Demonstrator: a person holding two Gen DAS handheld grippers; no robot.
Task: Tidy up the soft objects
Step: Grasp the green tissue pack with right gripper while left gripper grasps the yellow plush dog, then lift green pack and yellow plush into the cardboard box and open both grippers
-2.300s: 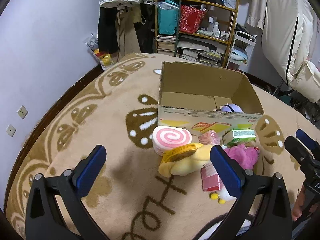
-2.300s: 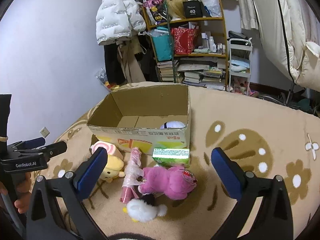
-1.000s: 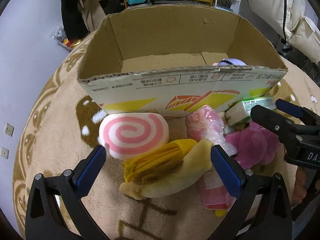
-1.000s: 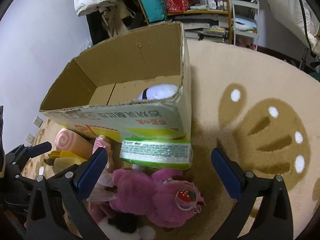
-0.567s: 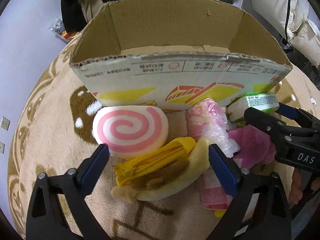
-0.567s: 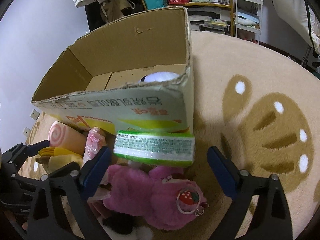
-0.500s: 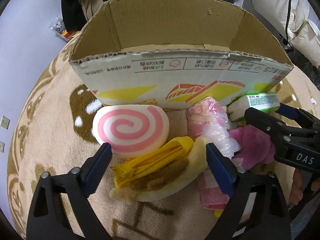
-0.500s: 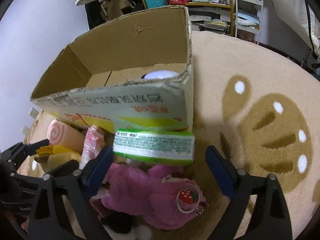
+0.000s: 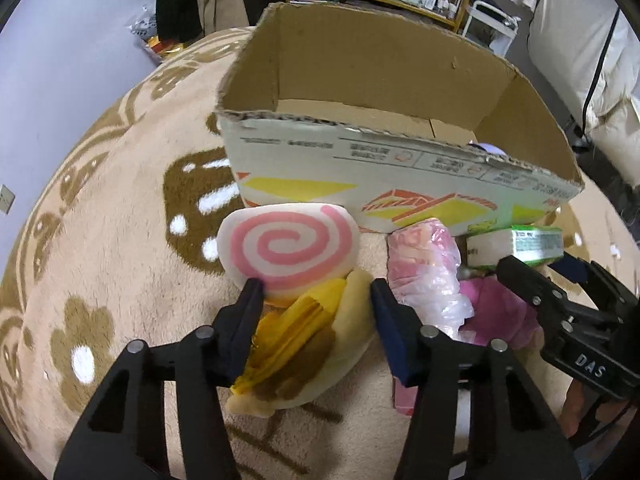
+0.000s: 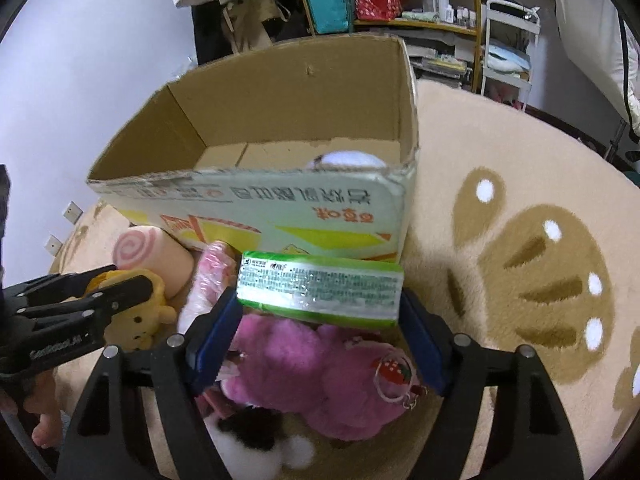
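A beige rug (image 9: pixel 100 248) with brown patterns fills the lower half of both views. On it, across the upper middle of each frame, stands an open cardboard box (image 9: pixel 384 184) with printed yellow and orange shapes on its near wall; a white rounded toy (image 10: pixel 344 160) peeks over that wall at the box's right end.

The soft things lie in a cluster on the rug just in front of the box. In the left wrist view a pink-and-white swirl cushion (image 9: pixel 290 246) sits at frame centre against the box wall. Below it a yellow plush (image 9: pixel 304 344) lies between the fingers of the left gripper (image 9: pixel 318 300), whose blue pads are closed in against its two sides, clamped on it. To the right of that are a pink bundle in clear plastic (image 9: pixel 424 268) and, at the right edge, a pink plush (image 9: pixel 496 312).

In the right wrist view a green tissue pack (image 10: pixel 320 288) lies at frame centre, touching the box's near wall. The right gripper (image 10: pixel 320 316) has its pads pressed on the pack's two ends, gripping it. Directly beneath the pack lies the pink plush, with a strawberry charm (image 10: pixel 396 372) on it. A black-and-white fluffy toy (image 10: pixel 256 436) lies at the bottom centre.
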